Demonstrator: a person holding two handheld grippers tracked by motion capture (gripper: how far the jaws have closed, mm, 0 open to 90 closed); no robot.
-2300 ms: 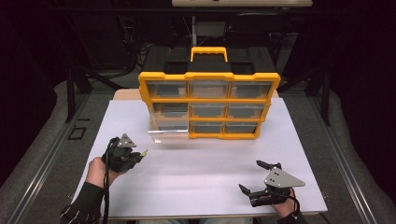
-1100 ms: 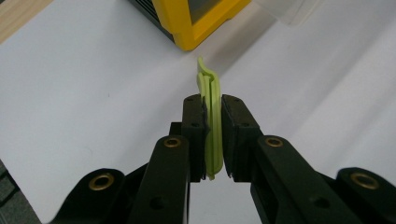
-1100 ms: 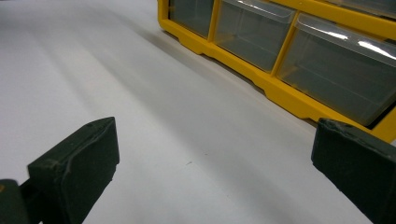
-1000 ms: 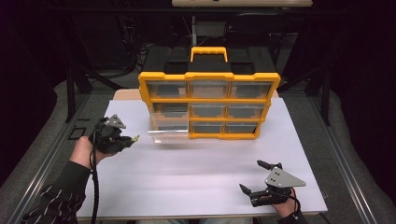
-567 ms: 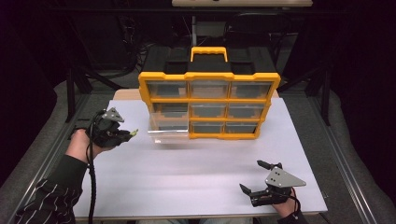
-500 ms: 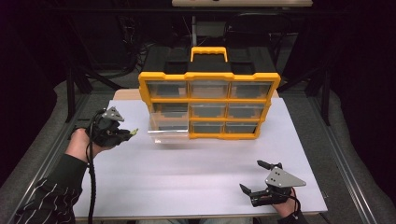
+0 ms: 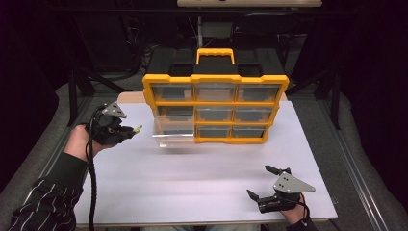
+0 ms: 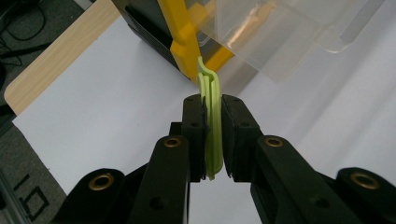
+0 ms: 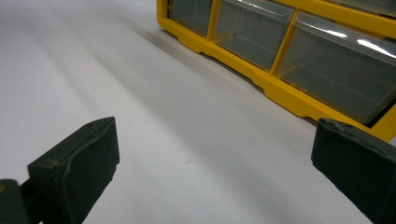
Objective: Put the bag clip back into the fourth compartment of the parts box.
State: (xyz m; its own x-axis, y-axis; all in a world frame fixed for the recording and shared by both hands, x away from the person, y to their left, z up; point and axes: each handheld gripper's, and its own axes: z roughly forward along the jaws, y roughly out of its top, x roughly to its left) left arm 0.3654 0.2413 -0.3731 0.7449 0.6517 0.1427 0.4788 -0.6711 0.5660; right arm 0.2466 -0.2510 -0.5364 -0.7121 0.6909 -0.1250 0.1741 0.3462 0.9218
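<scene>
Clearly light: we judge the green clip (image 8: 211,126) thin, stiff, smooth plastic, likely slippery.
Grip: left hand-held gripper (image 7: 129,131) pinches its flat faces; we'd hold mid-body.
Place: left-centre, beside open drawer (image 7: 174,134).
Right hand-held gripper (image 7: 263,185): wide, empty.

Right gripper (image 9: 215,172) hangs low over the white tabletop (image 9: 140,107) — jaws spread wide, nothing between the pads, one block at lower left, the other at the right edge. Beyond them the yellow organizer (image 9: 280,88) runs across the top right, three clear drawers (image 9: 252,30) in view, all closed — bare tabletop in front.
</scene>
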